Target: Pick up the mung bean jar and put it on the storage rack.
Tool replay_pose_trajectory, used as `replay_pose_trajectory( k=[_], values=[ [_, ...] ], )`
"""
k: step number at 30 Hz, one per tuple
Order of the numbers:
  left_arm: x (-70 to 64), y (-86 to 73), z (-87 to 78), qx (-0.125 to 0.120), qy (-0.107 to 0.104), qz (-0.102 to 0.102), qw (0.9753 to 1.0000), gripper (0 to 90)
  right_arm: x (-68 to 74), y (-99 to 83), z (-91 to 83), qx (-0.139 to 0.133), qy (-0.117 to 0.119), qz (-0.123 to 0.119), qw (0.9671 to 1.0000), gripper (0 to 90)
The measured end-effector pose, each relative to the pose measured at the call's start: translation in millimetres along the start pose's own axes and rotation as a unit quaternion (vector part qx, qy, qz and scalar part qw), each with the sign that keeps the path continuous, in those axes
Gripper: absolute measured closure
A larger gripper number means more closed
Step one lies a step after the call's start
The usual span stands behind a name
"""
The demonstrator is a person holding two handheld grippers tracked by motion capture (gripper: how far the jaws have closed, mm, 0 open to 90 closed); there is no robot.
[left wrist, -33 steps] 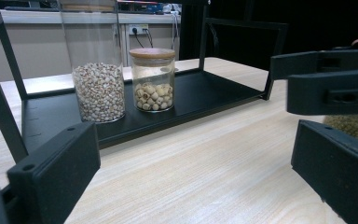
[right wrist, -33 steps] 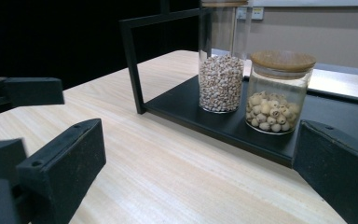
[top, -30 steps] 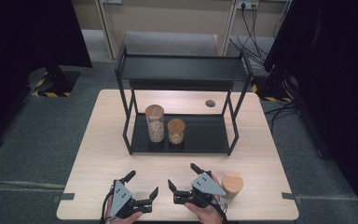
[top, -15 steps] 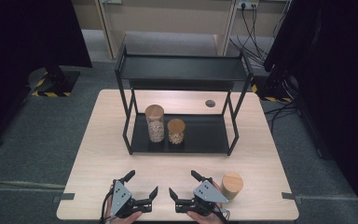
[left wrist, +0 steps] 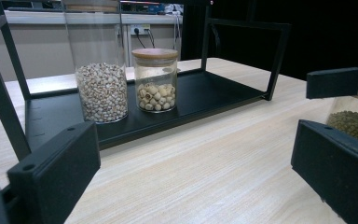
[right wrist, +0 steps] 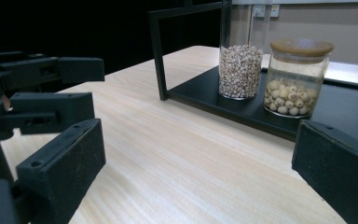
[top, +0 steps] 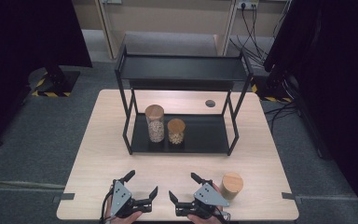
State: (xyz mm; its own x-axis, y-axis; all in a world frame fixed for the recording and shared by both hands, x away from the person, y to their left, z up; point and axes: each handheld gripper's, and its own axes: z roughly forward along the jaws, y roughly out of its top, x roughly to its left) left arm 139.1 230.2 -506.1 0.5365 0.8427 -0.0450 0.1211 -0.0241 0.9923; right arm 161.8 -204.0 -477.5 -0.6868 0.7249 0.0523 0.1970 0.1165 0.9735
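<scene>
From the high view, the left gripper (top: pixel 143 189) and the right gripper (top: pixel 183 192) rested low at the near edge of the wooden surface (top: pixel 98 154), both with jaws spread wide and holding nothing. A wood-lidded jar (top: pixel 231 185) stood on the surface just beside the right gripper, on its outer side. Farther back stood a black two-tier rack (top: pixel 182 70), and on its lower shelf a tall jar (top: pixel 154 122) and a short jar (top: pixel 175 130) stood side by side, close together.

In the left gripper view, the released jaws framed the rack's lower shelf (left wrist: pixel 214 91). The tall jar (left wrist: pixel 101 91) held small pale grains, and the short jar (left wrist: pixel 155 79) held larger round pale seeds under a wooden lid. At the right edge, behind the other gripper's black jaws (left wrist: pixel 340 81), the nearby jar (left wrist: pixel 354 122) showed greenish contents (its lid barely visible).

In the right gripper view, the jaws again stood wide apart and empty. The left gripper (right wrist: pixel 60 88) sat at the left, open too, and the tall jar (right wrist: pixel 238 70) and short jar (right wrist: pixel 297 77) stood on the shelf ahead.
</scene>
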Motion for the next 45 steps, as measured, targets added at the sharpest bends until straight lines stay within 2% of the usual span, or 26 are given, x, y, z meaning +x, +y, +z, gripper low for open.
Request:
replay_pose_trajectory(
  k=[15,18,20,31,37,45],
  values=[
    [-0.5,-0.3,0.5,0.002,0.001,0.0,1.0,0.8,4.2,-8.6,-23.6,0.002,0.005,-0.006,1.0,2.9],
    [-0.6,-0.3,0.7,0.003,0.001,0.0,1.0,0.8,6.5,-10.9,-29.7,-0.001,0.0,-0.016,0.9999,2.9],
    [-0.5,-0.3,0.4,0.002,0.001,0.0,1.0,0.8,5.2,-12.0,-35.1,-0.003,0.001,-0.01,0.9999,2.9],
    [-0.5,-0.3,0.4,0.001,0.002,0.0,1.0,0.9,2.2,-21.5,-70.9,-0.021,-0.04,0.004,0.999,2.9],
    [-0.7,-0.3,0.3,0.001,0.003,0.0,1.0,0.9,1.4,-28.4,-86.2,-0.017,-0.059,0.013,0.998,3.0],
    [-0.9,-0.4,0.8,0.003,0.002,0.002,1.0,1.0,3.5,-36.3,-109.1,-0.027,-0.082,0.019,0.9961,3.0]
  ],
)
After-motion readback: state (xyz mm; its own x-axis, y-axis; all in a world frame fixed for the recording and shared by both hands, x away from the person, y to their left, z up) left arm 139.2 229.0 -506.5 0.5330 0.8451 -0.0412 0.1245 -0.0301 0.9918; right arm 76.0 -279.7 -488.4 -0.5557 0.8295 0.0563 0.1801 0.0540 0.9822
